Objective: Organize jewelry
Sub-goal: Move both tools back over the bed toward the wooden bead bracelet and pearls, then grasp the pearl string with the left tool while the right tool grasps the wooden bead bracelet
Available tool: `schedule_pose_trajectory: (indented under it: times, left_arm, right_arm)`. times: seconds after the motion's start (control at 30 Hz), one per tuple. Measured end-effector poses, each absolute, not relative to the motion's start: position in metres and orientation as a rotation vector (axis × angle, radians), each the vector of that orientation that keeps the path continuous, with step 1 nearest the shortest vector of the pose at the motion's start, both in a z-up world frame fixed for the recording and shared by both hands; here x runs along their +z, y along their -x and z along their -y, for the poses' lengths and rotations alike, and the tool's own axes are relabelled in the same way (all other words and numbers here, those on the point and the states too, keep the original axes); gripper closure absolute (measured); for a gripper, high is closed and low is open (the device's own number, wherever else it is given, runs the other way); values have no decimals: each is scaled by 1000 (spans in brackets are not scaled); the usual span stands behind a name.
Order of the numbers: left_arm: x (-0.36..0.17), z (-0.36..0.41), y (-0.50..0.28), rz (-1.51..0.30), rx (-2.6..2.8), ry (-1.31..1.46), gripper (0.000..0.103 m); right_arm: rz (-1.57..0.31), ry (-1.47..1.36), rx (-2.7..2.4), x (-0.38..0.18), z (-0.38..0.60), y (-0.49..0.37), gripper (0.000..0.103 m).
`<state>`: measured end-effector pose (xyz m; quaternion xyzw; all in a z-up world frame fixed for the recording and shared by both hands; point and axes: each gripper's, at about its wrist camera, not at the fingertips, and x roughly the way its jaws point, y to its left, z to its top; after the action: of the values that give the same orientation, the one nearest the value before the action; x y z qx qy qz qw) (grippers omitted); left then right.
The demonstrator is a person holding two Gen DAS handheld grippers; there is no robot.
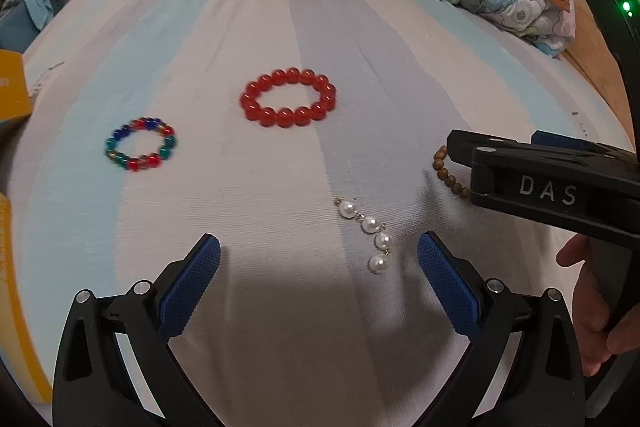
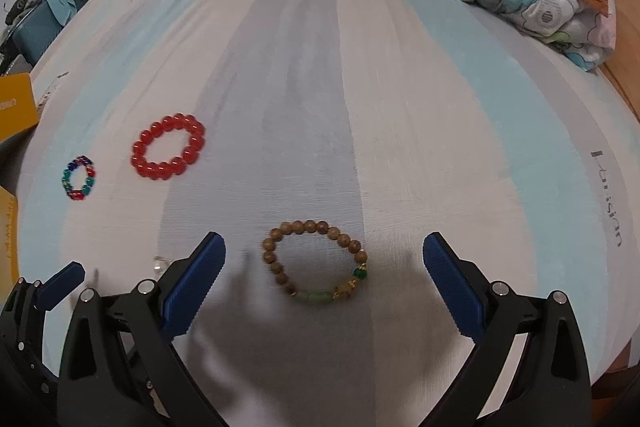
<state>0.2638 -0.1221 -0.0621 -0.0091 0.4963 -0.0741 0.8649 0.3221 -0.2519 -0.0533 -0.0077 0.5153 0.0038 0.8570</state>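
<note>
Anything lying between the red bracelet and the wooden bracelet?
Nothing: in the right wrist view only bare striped sheet runs from the red bracelet to the wooden bracelet.

In the left wrist view, the right gripper (image 1: 460, 151) covers most of the wooden bead bracelet (image 1: 446, 173); only one arc shows. The yellow box (image 1: 12, 87) is cut off at the left edge. In the right wrist view, the pearl string (image 2: 159, 264) is largely hidden behind a gripper finger.
</note>
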Motion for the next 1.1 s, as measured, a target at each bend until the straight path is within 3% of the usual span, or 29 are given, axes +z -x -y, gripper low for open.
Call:
schedule_pose_trajectory:
  times: [0.13,0.37,0.47,0.6,0.7,0.73,0.8,1.1]
  left_arm:
    - [-73,129,-267,-1049,-170,1,11]
    - [-77,132,-269,-1027,-149,-38,31]
    - [-78,130,-269,-1020,-132,-57,48]
    - [-77,129,-268,-1017,-126,-73,62]
    - [-77,126,-266,-1025,-126,-65,81]
    - [-76,127,-268,-1030,-130,-62,91]
    - [-75,125,-267,-1036,-137,-55,93]
    - [-65,122,-256,-1048,-148,-38,93]
  right_arm:
    - [-1105,13,20,-65,254,-328,12]
    - [-1137,13,50,-79,253,-332,36]
    - [-1139,22,50,-81,252,-332,45]
    - [-1138,17,58,-81,253,-331,59]
    - [-1145,5,62,-82,258,-334,75]
    - [-1149,-1,63,-82,259,-334,78]
    - [-1154,-14,63,-82,261,-333,86]
    - [-1163,-89,61,-75,268,-317,95]
